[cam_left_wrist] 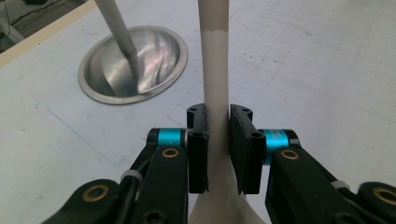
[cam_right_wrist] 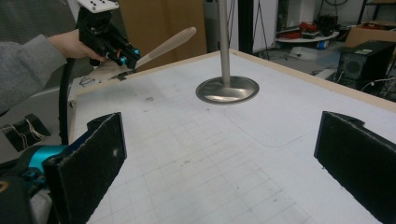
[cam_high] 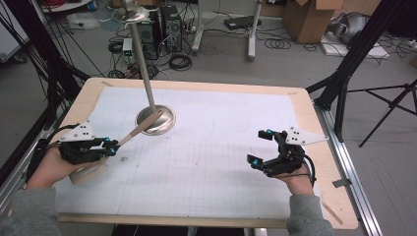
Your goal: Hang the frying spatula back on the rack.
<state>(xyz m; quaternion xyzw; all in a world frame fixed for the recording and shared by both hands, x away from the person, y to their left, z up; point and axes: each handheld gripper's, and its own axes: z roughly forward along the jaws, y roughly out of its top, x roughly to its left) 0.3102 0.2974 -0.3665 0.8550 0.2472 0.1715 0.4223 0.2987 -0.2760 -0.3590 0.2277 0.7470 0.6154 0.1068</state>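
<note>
The left gripper (cam_high: 112, 146) pinches a beige spoon (cam_high: 135, 132) by its handle, lifted beside the stand (cam_high: 155, 120) on the counter (cam_high: 196, 162); next, probably hang it there, while the right gripper (cam_high: 261, 146) waits, jaws spread.

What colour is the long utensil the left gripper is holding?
The utensil is plain beige, clearest in the left gripper view.

Matt wooden spatula (cam_left_wrist: 214, 70), glossy metal stand base (cam_left_wrist: 133, 65)
</note>
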